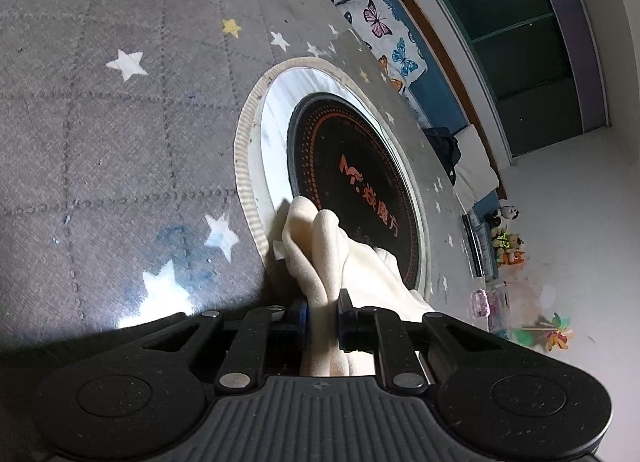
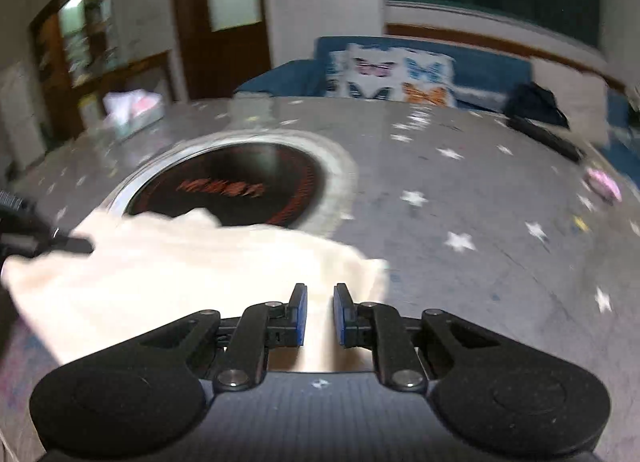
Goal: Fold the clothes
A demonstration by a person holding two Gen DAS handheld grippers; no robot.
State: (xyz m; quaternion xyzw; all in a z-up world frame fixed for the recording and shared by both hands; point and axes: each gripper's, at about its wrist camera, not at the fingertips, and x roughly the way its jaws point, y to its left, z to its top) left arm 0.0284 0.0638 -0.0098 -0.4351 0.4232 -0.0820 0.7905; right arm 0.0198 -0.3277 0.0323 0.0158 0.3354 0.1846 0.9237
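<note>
cream garment [image 1: 320, 246] — pinched in left tongs [image 1: 323, 312] | right tongs [image 2: 320, 314] spread — garment beneath them

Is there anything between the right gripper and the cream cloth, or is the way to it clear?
Nothing visible stands in the way. The right gripper is right at the cream cloth, its jaws apart with the fabric's edge showing in the gap. The left gripper already has its jaws shut on the cloth, away at the far side.
</note>
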